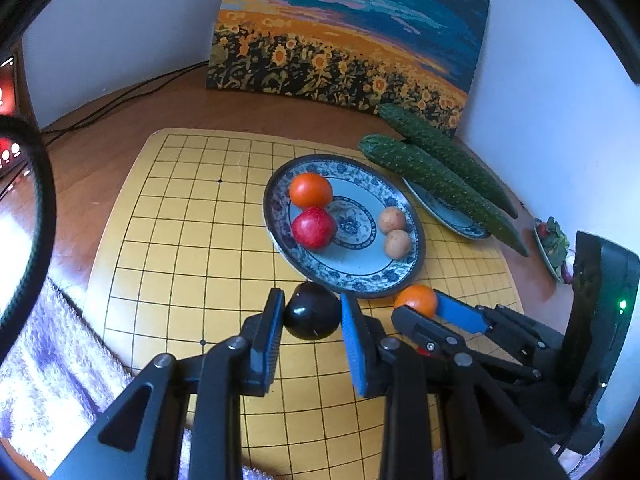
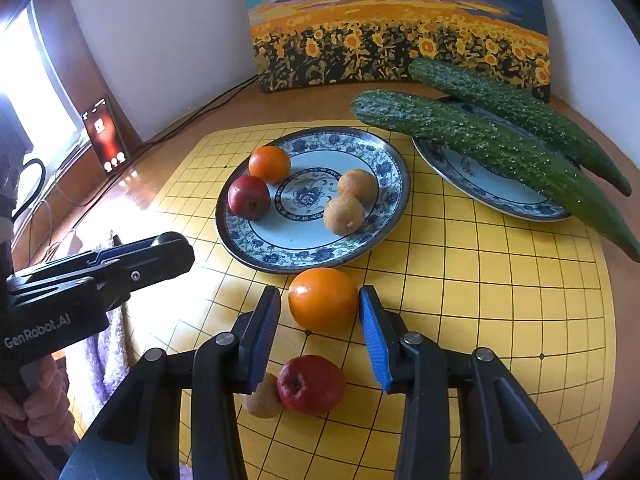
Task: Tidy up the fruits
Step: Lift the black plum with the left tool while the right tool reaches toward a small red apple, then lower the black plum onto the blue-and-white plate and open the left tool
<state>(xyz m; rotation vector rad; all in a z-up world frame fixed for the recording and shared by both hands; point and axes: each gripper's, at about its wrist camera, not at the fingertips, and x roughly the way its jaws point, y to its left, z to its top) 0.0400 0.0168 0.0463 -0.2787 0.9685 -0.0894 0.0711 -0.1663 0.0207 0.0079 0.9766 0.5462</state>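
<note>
A blue-patterned plate [image 1: 360, 276] [image 2: 384, 148] holds an orange [image 1: 311, 189] [image 2: 269, 163], a red apple [image 1: 314, 227] [image 2: 249, 197] and two brown fruits [image 1: 397, 232] [image 2: 351, 200]. My left gripper [image 1: 312, 312] has its pads against both sides of a dark plum [image 1: 312, 312], near the plate's front edge. My right gripper [image 2: 322, 300] [image 1: 434, 310] is open around a loose orange [image 2: 322, 298] [image 1: 416, 300] on the mat, with a small gap on each side. Below it lie a red apple [image 2: 311, 384] and a brown fruit [image 2: 262, 398].
A second plate [image 2: 480, 184] [image 1: 452, 216] at the right carries two long cucumbers [image 2: 500, 148] [image 1: 440, 178]. All sit on a yellow grid mat [image 2: 500, 300] [image 1: 180, 220] on a wooden table. A sunflower painting [image 2: 400, 28] leans on the wall. A phone [image 2: 105, 136] stands at left.
</note>
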